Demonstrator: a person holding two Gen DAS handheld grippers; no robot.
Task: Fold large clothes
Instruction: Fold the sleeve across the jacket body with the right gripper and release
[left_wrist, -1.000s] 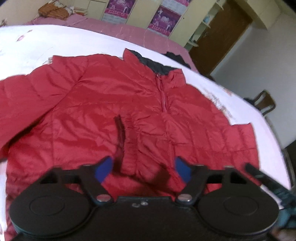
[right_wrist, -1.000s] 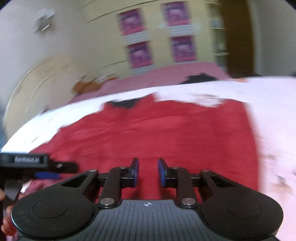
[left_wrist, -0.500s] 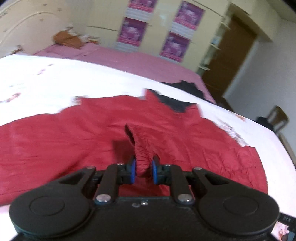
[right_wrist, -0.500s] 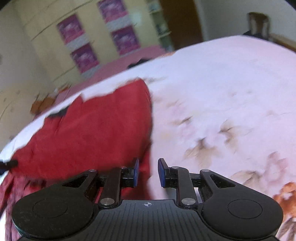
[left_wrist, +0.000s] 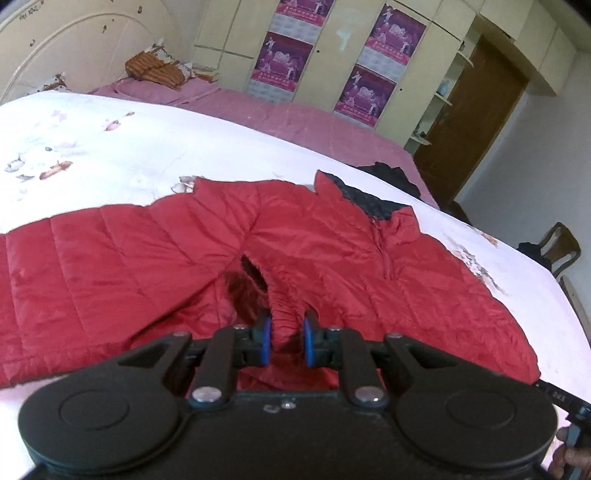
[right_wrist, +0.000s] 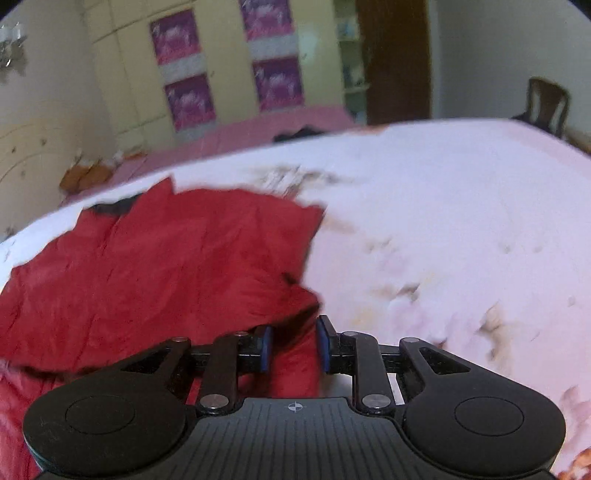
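A red quilted jacket lies spread front-up on the white flowered bedcover, its dark-lined collar at the far side. My left gripper is shut on a bunched ridge of red fabric, the cuff end of a sleeve folded over the jacket's middle, and holds it slightly raised. In the right wrist view, my right gripper hovers at the near right edge of the jacket. Its jaws stand a small gap apart; red fabric shows behind the gap, not pinched. The picture is blurred.
Behind the white cover lies a pink bed with a dark garment and brown cloth. A wardrobe with posters, a brown door and a chair stand at the far right.
The left jaws closed on the sleeve cuff and lifted it a little. The right gripper swept from the jacket's middle to its right edge and sank lower, its gap unchanged.
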